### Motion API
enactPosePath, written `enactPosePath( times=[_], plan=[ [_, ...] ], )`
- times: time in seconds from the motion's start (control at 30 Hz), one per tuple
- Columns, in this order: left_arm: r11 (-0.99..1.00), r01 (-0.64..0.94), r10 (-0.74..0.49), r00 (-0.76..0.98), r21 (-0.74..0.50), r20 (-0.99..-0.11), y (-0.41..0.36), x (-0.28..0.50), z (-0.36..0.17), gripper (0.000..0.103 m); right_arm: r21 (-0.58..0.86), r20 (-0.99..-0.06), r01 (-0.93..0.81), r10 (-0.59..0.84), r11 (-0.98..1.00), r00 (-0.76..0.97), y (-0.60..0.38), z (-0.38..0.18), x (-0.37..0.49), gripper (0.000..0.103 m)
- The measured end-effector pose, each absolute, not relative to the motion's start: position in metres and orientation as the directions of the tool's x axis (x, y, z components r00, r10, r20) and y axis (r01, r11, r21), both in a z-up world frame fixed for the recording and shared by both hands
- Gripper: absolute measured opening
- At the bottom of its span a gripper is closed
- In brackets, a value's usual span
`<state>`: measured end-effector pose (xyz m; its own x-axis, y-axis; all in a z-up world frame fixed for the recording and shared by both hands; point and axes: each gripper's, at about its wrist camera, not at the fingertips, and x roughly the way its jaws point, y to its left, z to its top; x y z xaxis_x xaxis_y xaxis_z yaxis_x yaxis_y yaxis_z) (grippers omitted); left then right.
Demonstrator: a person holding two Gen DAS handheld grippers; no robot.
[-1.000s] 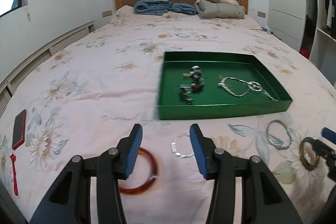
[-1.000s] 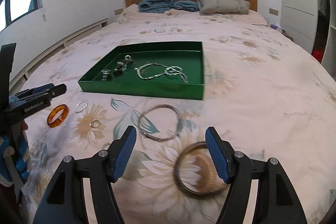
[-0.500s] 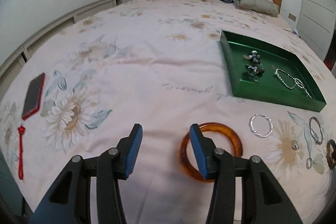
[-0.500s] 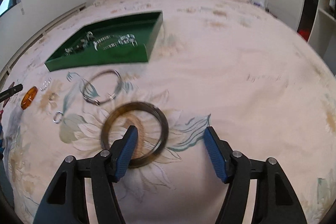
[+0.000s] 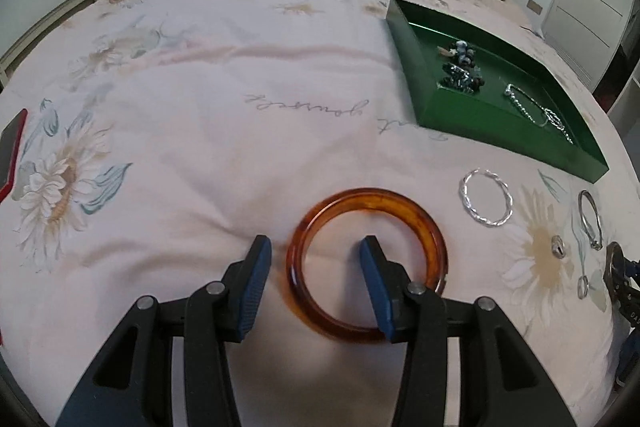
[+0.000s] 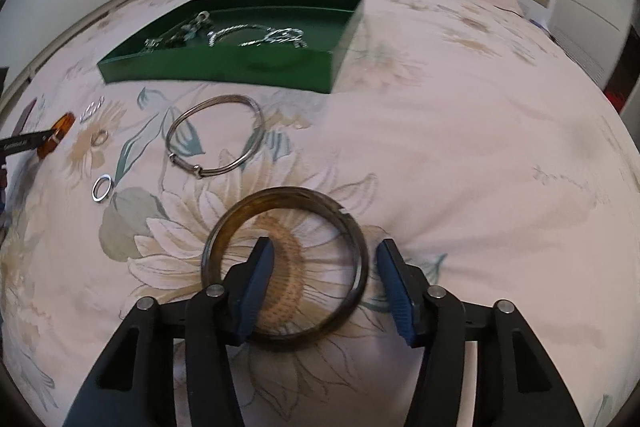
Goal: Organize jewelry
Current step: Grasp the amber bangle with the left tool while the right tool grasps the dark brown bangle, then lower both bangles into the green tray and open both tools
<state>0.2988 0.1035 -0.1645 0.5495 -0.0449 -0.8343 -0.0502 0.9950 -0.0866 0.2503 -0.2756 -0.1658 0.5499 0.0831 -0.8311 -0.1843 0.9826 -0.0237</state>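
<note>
An amber bangle (image 5: 368, 195) lies flat on the flowered bedspread. My left gripper (image 5: 316, 261) is open and low over it, with the bangle's left rim between the fingers and the right finger inside the ring. A dark brown bangle (image 6: 288, 193) lies on a printed sunflower. My right gripper (image 6: 324, 263) straddles its right rim, left finger inside the ring. Its jaws are closing, and the pads stand apart from the rim. The green tray (image 5: 416, 67) (image 6: 216, 67) holds bead pieces and a silver chain.
A twisted silver bangle (image 5: 486, 197), a thin silver bangle (image 6: 196, 169) and small rings (image 6: 95, 190) lie loose in front of the tray. A red phone (image 5: 10, 151) rests at the bed's left edge. Folded blankets lie by the headboard.
Both grippers came down closer to the bed. The left one shifted so that it straddles the amber bangle's rim. The right one's jaws narrowed around the dark bangle's rim.
</note>
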Motion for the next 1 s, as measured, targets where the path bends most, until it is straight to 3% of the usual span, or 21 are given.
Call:
enactPosePath(
  times=[0.07, 0.13, 0.2, 0.27, 0.53, 0.8, 1.0],
  plan=[
    [0.995, -0.037, -0.061, 0.543, -0.096, -0.838, 0.103, 0.304, -0.166, 0.041, -0.033, -0.833, -0.199, 0.084, 0.979, 0.548, -0.273, -0.166, 0.253, 0.046],
    [0.992, -0.035, -0.083, 0.539, -0.121, -0.838, 0.107, 0.307, -0.166, 0.027, -0.047, -0.829, -0.214, 0.081, 0.976, 0.554, -0.27, -0.166, 0.256, 0.039],
    [0.992, -0.045, -0.076, 0.541, -0.12, -0.838, 0.112, 0.309, -0.164, 0.014, -0.056, -0.822, -0.216, 0.078, 0.975, 0.565, -0.267, -0.165, 0.259, 0.021],
    [0.99, -0.052, -0.079, 0.546, -0.128, -0.834, 0.115, 0.308, -0.162, 0.011, -0.061, -0.814, -0.21, 0.073, 0.976, 0.576, -0.265, -0.163, 0.259, 0.011],
    [0.995, -0.047, -0.039, 0.628, -0.088, -0.778, 0.114, 0.29, -0.127, 0.009, -0.029, -0.741, -0.161, 0.087, 0.987, 0.666, -0.27, -0.132, 0.244, 0.008],
    [0.982, 0.076, -0.176, 0.701, -0.173, -0.691, 0.079, 0.32, -0.063, 0.009, -0.007, -0.651, -0.164, 0.12, 0.986, 0.749, -0.259, -0.075, 0.278, 0.008],
    [0.977, 0.133, -0.213, 0.675, -0.168, -0.706, 0.029, 0.377, -0.067, 0.009, 0.051, -0.639, -0.158, 0.154, 0.986, 0.754, -0.242, -0.063, 0.349, 0.008]
  ],
)
